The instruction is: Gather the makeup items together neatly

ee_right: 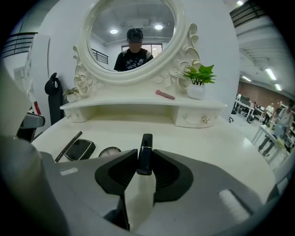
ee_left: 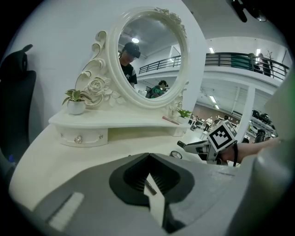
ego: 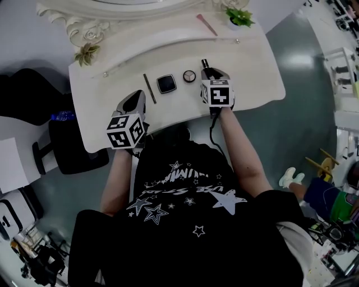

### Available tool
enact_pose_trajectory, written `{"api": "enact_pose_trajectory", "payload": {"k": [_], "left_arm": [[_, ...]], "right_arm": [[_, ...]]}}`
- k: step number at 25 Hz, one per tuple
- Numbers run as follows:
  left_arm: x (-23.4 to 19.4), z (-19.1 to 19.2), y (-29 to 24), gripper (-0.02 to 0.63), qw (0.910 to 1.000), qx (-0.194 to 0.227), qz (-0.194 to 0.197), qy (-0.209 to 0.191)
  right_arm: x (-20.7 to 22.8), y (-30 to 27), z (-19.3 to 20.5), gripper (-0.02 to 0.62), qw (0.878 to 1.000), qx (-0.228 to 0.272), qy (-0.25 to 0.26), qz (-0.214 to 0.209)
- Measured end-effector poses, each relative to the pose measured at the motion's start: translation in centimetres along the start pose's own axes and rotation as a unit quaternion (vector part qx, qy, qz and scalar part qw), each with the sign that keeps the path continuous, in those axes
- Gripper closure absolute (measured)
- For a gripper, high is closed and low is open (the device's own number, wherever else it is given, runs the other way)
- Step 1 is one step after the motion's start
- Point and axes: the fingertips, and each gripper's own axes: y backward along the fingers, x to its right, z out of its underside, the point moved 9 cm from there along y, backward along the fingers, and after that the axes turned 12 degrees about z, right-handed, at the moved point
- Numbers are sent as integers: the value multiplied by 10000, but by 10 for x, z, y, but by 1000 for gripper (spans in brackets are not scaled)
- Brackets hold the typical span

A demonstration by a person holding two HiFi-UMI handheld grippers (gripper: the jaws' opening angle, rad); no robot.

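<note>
My right gripper (ego: pixel 212 72) is shut on a black lipstick (ee_right: pixel 145 154), which stands upright between the jaws and pokes out towards the mirror (ego: pixel 205 63). On the white vanity table (ego: pixel 252 78), to its left, lie a round compact (ego: pixel 189 75), a black square compact (ego: pixel 166 83) and a thin dark pencil (ego: pixel 149 88). The same three show in the right gripper view: the round compact (ee_right: pixel 109 151), the square compact (ee_right: pixel 79 149) and the pencil (ee_right: pixel 69 145). A pink stick (ego: pixel 206 24) lies on the raised shelf. My left gripper (ego: pixel 136 96) hovers at the front left, shut on nothing (ee_left: pixel 148 156).
An oval mirror (ee_right: pixel 129 37) rises behind the shelf (ee_right: pixel 143 105). Small potted plants stand at the shelf's left end (ego: pixel 87 53) and right end (ego: pixel 240 17). A black chair (ego: pixel 33 95) and a stool (ego: pixel 73 146) sit left of the table.
</note>
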Motion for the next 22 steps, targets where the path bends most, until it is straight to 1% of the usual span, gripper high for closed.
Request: {"api": "enact_pose_trajectory", "payload": {"k": [7, 14, 20, 21, 22], "left_arm": [[11, 9, -1, 604, 9999, 44, -110, 83], [17, 19, 2, 604, 9997, 47, -193, 152], [18, 21, 1, 604, 9998, 9, -146, 98], [18, 20, 1, 604, 9999, 0, -126, 83], [17, 20, 1, 604, 9999, -4, -106, 79]], "right_arm": [[2, -2, 16, 465, 9996, -182, 146, -142], [0, -4, 23, 463, 9990, -267, 273, -246], [-1, -6, 26, 460, 9988, -310, 290, -233], [-2, -5, 26, 451, 9988, -305, 293, -239], [-2, -4, 26, 429, 9987, -307, 298, -261]]}}
